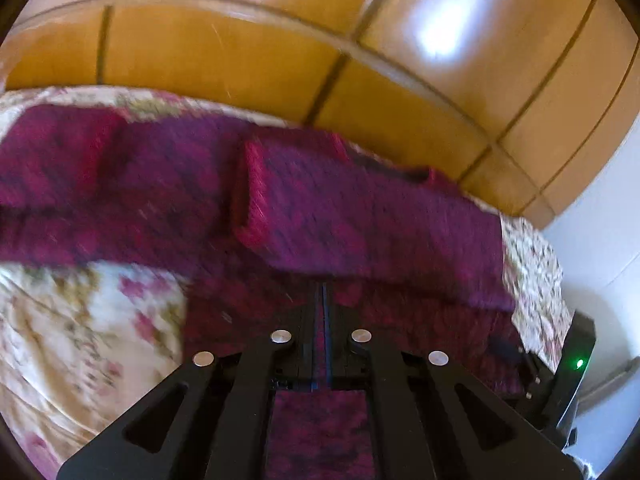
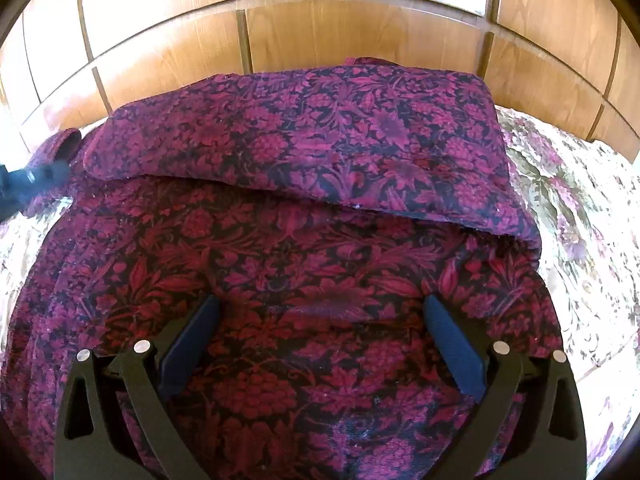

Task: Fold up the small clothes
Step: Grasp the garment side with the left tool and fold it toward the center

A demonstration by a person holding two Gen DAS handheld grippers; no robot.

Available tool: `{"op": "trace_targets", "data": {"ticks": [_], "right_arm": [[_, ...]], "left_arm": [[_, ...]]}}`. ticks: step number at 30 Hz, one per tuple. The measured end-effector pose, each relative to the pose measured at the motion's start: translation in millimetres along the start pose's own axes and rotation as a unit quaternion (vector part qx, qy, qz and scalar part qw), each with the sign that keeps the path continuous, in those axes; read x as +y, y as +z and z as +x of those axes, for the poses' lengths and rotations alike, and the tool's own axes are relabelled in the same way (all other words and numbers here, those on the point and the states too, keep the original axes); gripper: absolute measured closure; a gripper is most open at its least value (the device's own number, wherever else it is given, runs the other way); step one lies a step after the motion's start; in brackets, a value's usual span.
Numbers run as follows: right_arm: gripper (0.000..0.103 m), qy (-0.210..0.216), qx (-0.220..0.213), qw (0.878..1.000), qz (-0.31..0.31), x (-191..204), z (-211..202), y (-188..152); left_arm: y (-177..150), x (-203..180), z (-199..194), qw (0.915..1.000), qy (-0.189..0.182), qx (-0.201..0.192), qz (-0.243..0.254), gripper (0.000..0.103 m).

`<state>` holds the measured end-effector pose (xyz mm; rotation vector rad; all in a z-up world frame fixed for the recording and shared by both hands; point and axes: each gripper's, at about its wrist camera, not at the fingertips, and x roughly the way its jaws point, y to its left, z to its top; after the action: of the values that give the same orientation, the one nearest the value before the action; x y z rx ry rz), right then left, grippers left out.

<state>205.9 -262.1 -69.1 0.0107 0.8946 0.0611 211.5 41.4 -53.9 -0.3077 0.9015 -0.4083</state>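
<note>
A dark red and purple floral garment (image 2: 304,208) lies spread on the bed, its far part folded over itself into a flap (image 2: 320,140). In the left wrist view the garment (image 1: 360,216) is blurred. My left gripper (image 1: 322,296) is shut on an edge of the garment, with cloth pinched between its fingers. My right gripper (image 2: 320,308) is open, with its fingers spread wide just above the near part of the garment and nothing between them. The other gripper shows at the left edge of the right wrist view (image 2: 32,178).
The bed has a cream floral bedspread (image 2: 580,216), seen also in the left wrist view (image 1: 80,340). A wooden panelled headboard (image 2: 320,28) rises behind the garment. A white wall (image 1: 608,240) stands to the right.
</note>
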Motion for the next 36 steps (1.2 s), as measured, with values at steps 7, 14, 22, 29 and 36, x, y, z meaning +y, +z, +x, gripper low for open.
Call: {"op": "trace_targets", "data": {"ticks": [7,14,22,29,36], "right_arm": [[0.002,0.001,-0.001,1.0,0.001,-2.9,-0.7,-0.2],[0.002,0.0,-0.001,1.0,0.001,-2.4,-0.3,-0.4],[0.002,-0.002,-0.001,1.0,-0.002,-3.1,0.0,0.4],[0.002,-0.003,-0.002,1.0,-0.001,-1.8,0.6,0.6],[0.002,-0.003,-0.002,1.0,-0.001,-1.9,0.9,0.8]], "left_arm": [[-25.6,22.7,-17.8,0.9985,0.046,0.007,-0.029,0.1],[-27.7,98.0,-73.3,0.9796,0.137,-0.049,-0.139,0.041],[-13.0,136.9,-111.4,0.9389,0.332,-0.077,-0.046,0.027],[19.0,146.5,-97.7,0.9204,0.381,-0.073,0.045,0.027],[43.6,153.0,-87.7,0.9514,0.295,-0.09,-0.005,0.091]]}}
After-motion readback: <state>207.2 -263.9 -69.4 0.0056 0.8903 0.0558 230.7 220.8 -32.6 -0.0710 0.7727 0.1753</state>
